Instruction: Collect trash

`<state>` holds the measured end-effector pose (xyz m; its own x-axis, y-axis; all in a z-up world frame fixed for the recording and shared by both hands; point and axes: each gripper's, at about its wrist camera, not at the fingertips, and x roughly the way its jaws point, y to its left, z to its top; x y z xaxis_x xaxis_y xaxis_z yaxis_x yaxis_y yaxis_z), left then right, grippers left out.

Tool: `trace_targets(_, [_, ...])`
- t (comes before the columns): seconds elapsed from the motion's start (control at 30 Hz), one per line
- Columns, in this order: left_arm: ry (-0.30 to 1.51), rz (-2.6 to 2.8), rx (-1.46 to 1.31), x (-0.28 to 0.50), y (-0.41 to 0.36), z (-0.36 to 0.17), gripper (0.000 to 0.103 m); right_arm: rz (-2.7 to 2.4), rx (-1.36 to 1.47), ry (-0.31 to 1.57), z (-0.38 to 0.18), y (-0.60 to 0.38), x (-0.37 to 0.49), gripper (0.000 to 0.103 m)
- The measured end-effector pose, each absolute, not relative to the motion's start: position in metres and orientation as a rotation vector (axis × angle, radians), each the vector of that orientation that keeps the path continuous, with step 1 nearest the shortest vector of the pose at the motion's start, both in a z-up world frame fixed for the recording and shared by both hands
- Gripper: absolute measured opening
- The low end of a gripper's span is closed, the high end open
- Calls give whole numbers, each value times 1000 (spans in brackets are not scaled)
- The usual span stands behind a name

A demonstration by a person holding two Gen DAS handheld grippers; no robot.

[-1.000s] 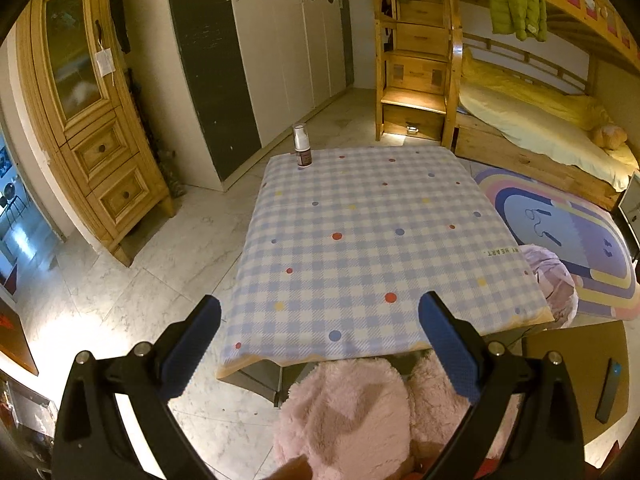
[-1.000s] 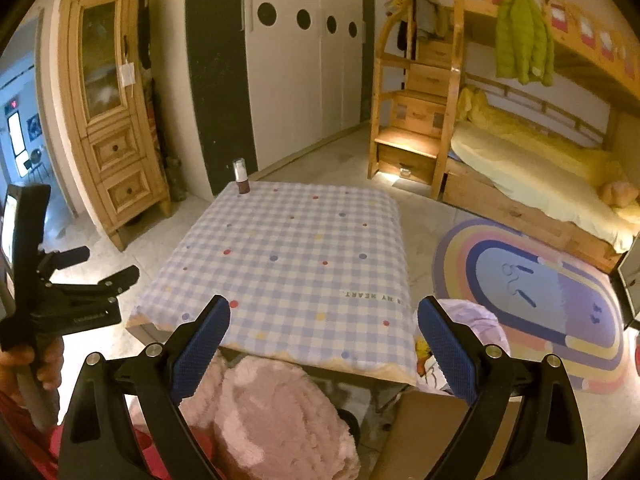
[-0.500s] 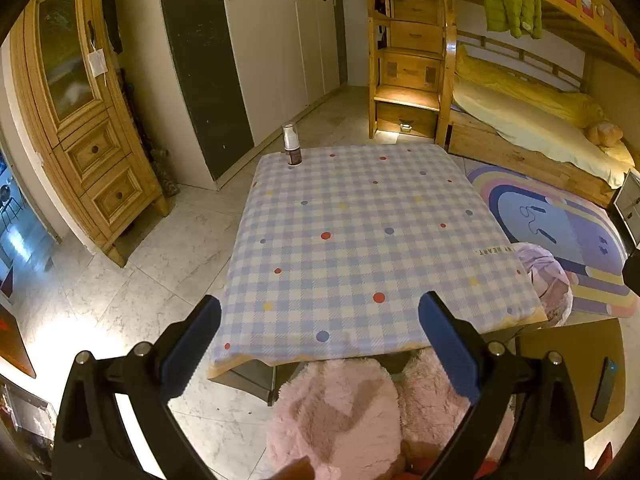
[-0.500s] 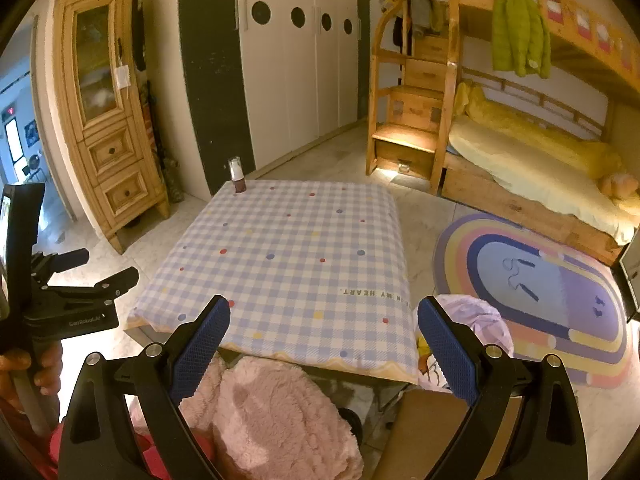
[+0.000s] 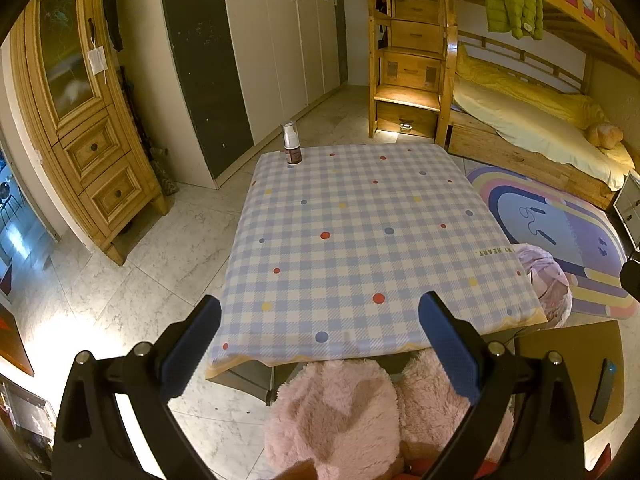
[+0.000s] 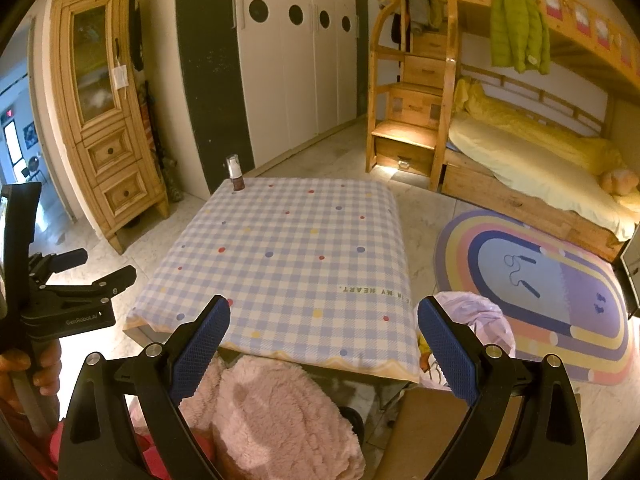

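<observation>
Jaws of left gripper (image 5: 320,342) and right gripper (image 6: 324,346) gape empty; small brown white-capped bottle (image 5: 291,147) stands far off, at the checked table's (image 5: 360,240) far-left corner.

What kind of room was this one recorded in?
Most likely a child's bedroom at home: a wooden bunk bed with drawer steps, a rainbow rug, and a white wardrobe.

Wooden cabinet (image 5: 80,128), bunk bed (image 6: 532,148), rainbow rug (image 6: 540,284), green jacket (image 5: 512,0)
</observation>
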<state>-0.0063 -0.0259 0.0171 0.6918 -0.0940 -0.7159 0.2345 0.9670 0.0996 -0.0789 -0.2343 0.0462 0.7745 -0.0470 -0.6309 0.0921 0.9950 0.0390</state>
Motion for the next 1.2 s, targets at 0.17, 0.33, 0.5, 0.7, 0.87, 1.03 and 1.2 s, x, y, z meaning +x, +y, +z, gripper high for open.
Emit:
trace_targets(0.17, [784,-187,190,-7,-28,17,96,-75,68,680,46,-235,-79,94])
trace_targets(0.33, [782,-186,190,-7,-29,17,96,-74,67,682,46,-235,-79,94])
trace_targets(0.5, [782,-187,190,-7,-29,17,96,-75,68,681,47,-234,-79,94])
trace_targets(0.7, [782,-187,190,-7,-29,17,96,-74,68,682,46,-234,-78,94])
trace_targets(0.87, [784,-186,187,-7,-29,17,96,-74,67,681,47,-234,-78,94])
trace_targets(1.03, [782,-186,190,-7,-29,17,96,-74,66,682,46,-233,-78,94])
trace_targets(1.2, [783,-186,190,-7,-29,17,96,-76,67,683,46,-233,-78,94])
